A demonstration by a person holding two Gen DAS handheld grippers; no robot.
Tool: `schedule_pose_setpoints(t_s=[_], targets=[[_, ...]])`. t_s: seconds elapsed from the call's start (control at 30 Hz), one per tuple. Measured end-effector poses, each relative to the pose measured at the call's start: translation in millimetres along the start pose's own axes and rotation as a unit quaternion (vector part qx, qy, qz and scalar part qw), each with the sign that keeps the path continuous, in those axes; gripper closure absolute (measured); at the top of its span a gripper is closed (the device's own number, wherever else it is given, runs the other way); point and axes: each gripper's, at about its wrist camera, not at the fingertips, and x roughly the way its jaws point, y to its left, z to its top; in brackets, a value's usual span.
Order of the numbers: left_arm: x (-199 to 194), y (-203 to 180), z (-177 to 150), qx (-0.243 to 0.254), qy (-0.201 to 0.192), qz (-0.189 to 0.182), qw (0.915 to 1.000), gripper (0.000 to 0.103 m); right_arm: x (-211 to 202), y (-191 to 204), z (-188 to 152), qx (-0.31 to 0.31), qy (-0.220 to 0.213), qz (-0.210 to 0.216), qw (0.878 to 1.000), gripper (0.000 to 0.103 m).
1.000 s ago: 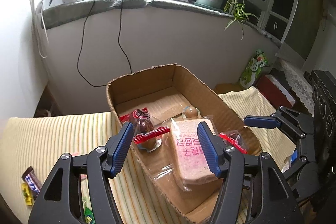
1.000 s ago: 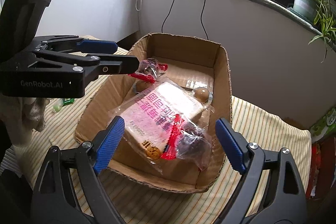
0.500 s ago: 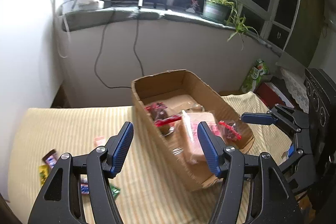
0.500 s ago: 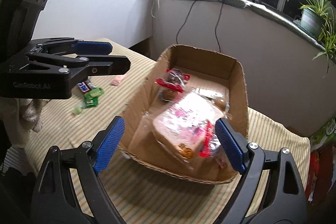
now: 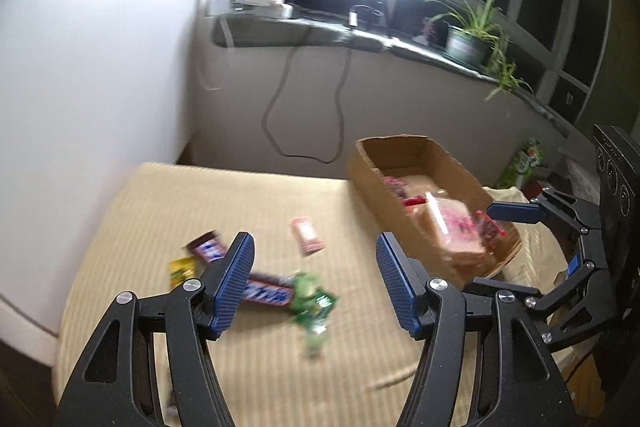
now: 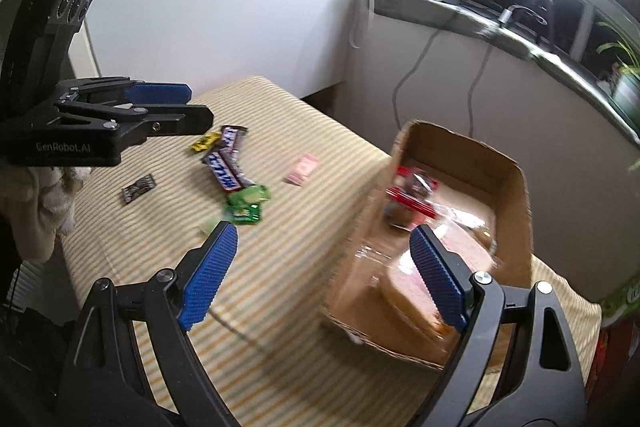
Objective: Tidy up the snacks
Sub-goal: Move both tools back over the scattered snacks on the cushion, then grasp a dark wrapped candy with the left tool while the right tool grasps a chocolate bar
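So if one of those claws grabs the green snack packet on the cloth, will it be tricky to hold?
Probably a little. The green snack packet looks like thin crinkled wrapper, so it should be light and may crumple rather than stay stiff. It lies flat against the striped tablecloth and touches a Snickers bar, which might get nudged.

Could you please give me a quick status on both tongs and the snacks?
Left tongs open, empty, above loose snacks. Right tongs open, empty. Cardboard box holds bagged bread; Snickers bar, green packet, pink packet on striped cloth. Nothing blocking.

Each black hand-held gripper (image 5: 316,279) has blue ribbed pads (image 6: 208,277), silver screws and white "GenRobot.AI" lettering.
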Motion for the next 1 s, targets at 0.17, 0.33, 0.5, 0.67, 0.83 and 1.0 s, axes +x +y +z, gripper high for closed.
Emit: schedule_pose_setpoints(t_s=[0.17,0.33,0.5,0.67,0.83,1.0], targets=[[-19,33,-19,-0.026,0.0,0.024,0.9994,0.04,12,25,12,-0.02,0.006,0.017,1.0,0.013],[-31,62,-50,-0.051,0.016,0.048,0.9974,0.041,29,52,24,-0.044,0.014,0.036,0.998,0.013],[-34,81,-84,-0.069,0.044,0.062,0.9947,0.047,52,72,37,-0.06,0.028,0.057,0.996,0.013],[-28,86,-103,-0.071,0.065,0.065,0.9932,0.053,76,89,44,-0.078,0.045,0.062,0.994,0.014],[-17,86,-111,-0.066,0.079,0.06,0.9929,0.06,105,101,46,-0.099,0.074,0.059,0.991,0.023],[-9,88,-114,-0.061,0.087,0.065,0.9923,0.064,127,109,50,-0.111,0.092,0.058,0.988,0.029]])
